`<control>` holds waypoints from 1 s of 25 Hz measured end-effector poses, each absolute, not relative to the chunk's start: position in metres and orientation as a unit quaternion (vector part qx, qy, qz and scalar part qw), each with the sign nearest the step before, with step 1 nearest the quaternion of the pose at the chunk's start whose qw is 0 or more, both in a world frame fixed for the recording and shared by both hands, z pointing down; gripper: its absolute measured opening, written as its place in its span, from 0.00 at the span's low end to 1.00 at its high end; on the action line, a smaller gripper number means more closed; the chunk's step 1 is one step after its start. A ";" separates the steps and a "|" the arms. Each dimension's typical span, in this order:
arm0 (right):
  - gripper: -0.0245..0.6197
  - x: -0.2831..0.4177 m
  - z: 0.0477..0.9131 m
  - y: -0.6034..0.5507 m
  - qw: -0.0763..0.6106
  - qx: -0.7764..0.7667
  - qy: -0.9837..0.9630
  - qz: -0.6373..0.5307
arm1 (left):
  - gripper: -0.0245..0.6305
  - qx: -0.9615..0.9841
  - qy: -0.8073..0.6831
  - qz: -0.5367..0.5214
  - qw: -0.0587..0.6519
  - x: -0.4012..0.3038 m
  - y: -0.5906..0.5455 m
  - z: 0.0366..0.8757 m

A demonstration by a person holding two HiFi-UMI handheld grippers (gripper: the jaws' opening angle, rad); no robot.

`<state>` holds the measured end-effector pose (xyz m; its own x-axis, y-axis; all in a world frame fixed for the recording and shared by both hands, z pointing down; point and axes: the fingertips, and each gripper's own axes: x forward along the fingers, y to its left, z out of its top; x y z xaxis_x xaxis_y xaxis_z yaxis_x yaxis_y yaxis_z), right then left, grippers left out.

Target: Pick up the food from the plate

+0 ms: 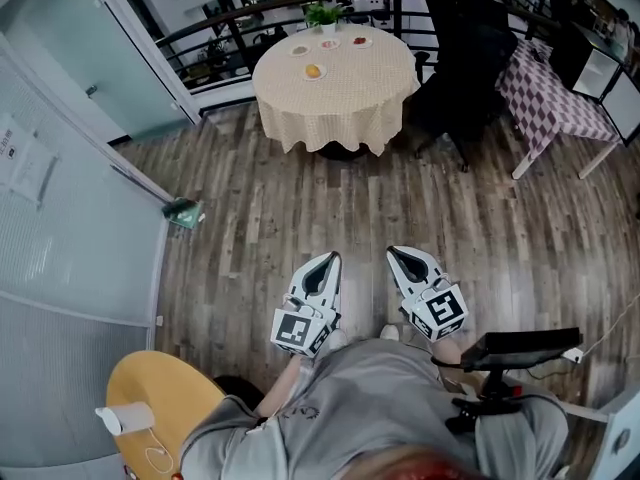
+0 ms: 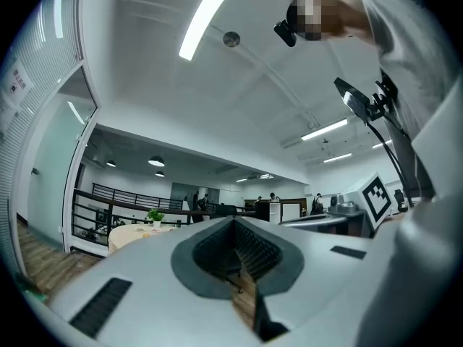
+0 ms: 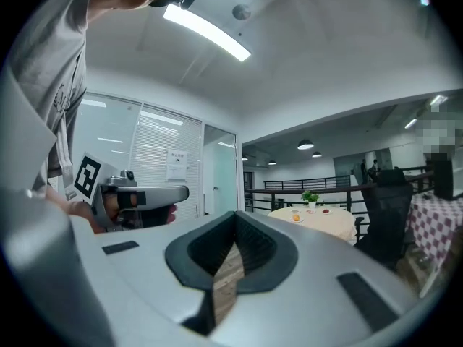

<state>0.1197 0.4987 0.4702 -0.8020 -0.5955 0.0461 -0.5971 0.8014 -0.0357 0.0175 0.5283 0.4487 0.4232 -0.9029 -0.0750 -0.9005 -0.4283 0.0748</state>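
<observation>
Far ahead stands a round table [image 1: 335, 98] under a beige cloth, with several small plates on top. One plate holds an orange piece of food [image 1: 313, 70], seen small in the right gripper view [image 3: 295, 217]. A potted plant [image 1: 325, 13] stands at the table's back. My left gripper [image 1: 322, 264] and right gripper [image 1: 400, 258] hang side by side close to my body, over the wooden floor, well short of the table. Both are shut with nothing between the jaws, as the left gripper view [image 2: 235, 226] and the right gripper view [image 3: 235, 230] show.
A black office chair [image 1: 470, 58] stands right of the round table, and a checkered table [image 1: 555, 93] lies further right. A glass partition [image 1: 60, 168] runs along the left, with a green object [image 1: 185, 211] at its foot. A yellow round table [image 1: 160, 398] sits at my left side.
</observation>
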 end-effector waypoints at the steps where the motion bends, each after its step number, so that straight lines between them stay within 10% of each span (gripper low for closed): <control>1: 0.06 0.120 0.473 0.498 0.016 0.305 -0.952 0.034 | 0.04 0.842 -0.537 -0.051 0.014 0.020 0.529 0.449; 25: 0.06 0.201 0.454 0.477 -0.051 0.179 -0.981 0.055 | 0.04 0.813 -0.582 -0.030 -0.011 0.116 0.500 0.436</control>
<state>0.2006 0.4770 0.4538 -0.9310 -0.3562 -0.0796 -0.3450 0.9300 -0.1266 0.1161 0.5003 0.4364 0.3212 -0.9450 -0.0611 -0.9463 -0.3228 0.0168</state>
